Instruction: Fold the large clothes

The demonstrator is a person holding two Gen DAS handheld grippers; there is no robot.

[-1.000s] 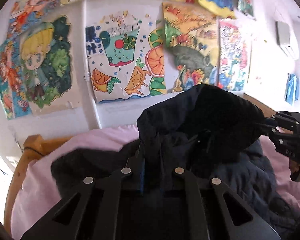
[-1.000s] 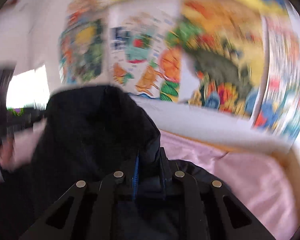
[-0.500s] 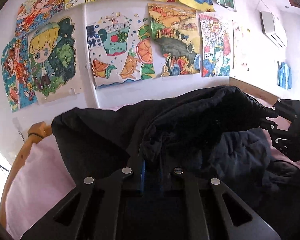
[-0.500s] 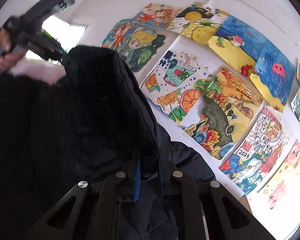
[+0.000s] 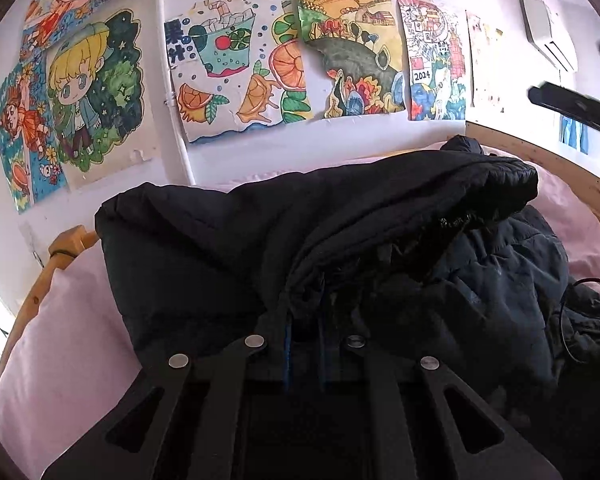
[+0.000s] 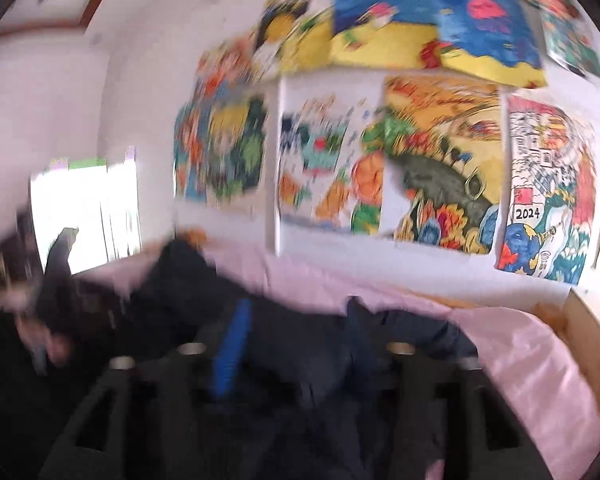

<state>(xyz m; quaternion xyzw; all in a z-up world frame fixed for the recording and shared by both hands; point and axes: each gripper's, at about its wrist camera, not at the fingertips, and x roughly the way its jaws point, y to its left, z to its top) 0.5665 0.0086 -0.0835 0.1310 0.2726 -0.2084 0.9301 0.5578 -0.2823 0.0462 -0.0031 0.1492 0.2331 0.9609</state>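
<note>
A black padded jacket (image 5: 260, 232) lies folded over on the pink sheet (image 5: 60, 340). My left gripper (image 5: 304, 344) is shut on its near edge, with fabric bunched between the pads. A black bar of the right gripper's frame (image 5: 572, 106) shows at the right edge, apart from the cloth. The right wrist view is blurred: my right gripper (image 6: 296, 344) has its jaws opening, the blue pad (image 6: 228, 352) well apart from the other finger. The jacket (image 6: 300, 380) lies below them, not pinched. A hand holds the left gripper (image 6: 56, 280) at the far left.
A wooden bed frame (image 5: 60, 248) curves around the mattress, and also shows as a wooden edge (image 6: 588, 340) on the right. Children's drawings (image 5: 228, 68) cover the white wall behind. An air conditioner (image 5: 548, 36) hangs at the upper right. A bright window (image 6: 84, 208) is at the left.
The right gripper let go of the jacket fold, its jaws spread, and it swung away. The fold dropped flatter onto the bed. My left gripper sank lower, still pinching the edge.
</note>
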